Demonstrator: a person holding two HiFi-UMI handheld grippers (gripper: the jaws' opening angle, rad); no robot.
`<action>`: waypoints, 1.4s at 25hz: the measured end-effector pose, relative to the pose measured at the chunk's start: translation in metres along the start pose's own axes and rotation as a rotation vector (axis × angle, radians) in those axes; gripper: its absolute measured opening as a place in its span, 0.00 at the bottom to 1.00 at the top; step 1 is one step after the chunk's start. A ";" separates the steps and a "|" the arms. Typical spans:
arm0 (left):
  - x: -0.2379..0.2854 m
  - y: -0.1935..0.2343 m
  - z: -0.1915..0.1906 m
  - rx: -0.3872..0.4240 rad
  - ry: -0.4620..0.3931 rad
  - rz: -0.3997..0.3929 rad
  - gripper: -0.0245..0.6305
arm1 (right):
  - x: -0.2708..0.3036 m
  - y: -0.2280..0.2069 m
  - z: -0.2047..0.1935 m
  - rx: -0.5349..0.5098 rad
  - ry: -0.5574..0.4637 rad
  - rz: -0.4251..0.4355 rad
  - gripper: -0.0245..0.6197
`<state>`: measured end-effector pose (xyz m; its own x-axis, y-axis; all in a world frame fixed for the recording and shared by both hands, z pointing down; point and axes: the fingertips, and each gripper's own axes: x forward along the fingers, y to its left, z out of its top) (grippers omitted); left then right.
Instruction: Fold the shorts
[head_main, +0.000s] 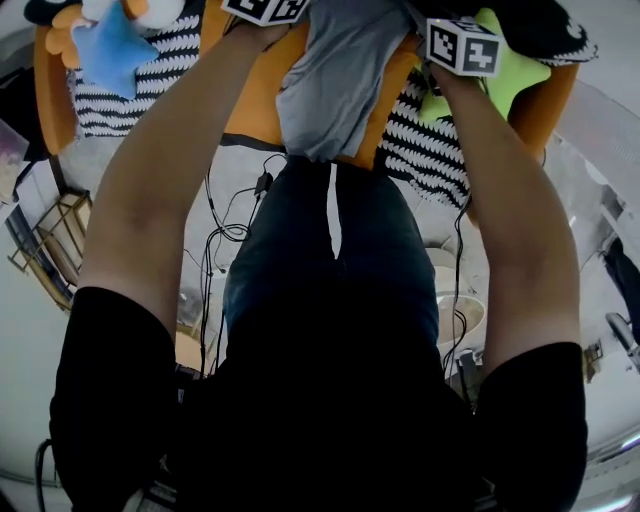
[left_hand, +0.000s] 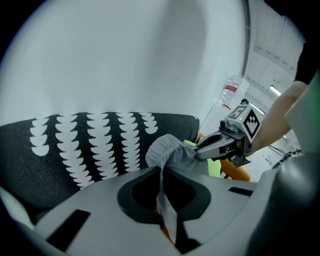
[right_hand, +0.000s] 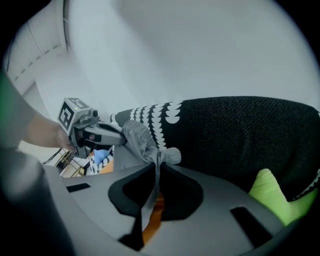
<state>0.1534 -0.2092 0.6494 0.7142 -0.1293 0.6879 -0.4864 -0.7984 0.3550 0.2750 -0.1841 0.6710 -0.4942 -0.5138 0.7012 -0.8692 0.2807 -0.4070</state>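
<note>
While both claws bite the waistband, the shorts (head_main: 335, 80) hang in the air over the sofa (head_main: 255, 100), draping down past its front edge. The left gripper (left_hand: 161, 172) is clenched on one bunched corner of the grey cloth. The right gripper (right_hand: 157, 170) is clenched on the other corner, and the band sags, gathered, between them.

The cloth looks light, thin and limp, so it will likely droop and crease wherever nothing bears it. I judge the waistband corners the best hold, drawn apart until the band runs taut.

Cushions (head_main: 170, 70) crowd the sofa's back and both ends, which leaves only a bare strip of seat at its middle for laying down. Below the sofa's front edge, cables (head_main: 225, 235) lie on the floor, so the hem is better held clear of them.
</note>
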 end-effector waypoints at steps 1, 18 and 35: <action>-0.003 -0.002 0.003 0.010 -0.008 0.004 0.07 | -0.006 0.006 -0.005 -0.024 0.001 0.005 0.08; -0.056 -0.072 -0.081 0.077 0.006 0.015 0.07 | -0.061 0.088 -0.104 -0.229 0.070 0.031 0.08; -0.108 -0.139 -0.217 0.272 0.138 -0.065 0.07 | -0.075 0.180 -0.229 -0.315 0.182 0.043 0.09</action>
<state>0.0349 0.0435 0.6637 0.6554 -0.0067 0.7552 -0.2759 -0.9330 0.2312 0.1526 0.0909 0.6787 -0.4997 -0.3516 0.7916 -0.7949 0.5492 -0.2579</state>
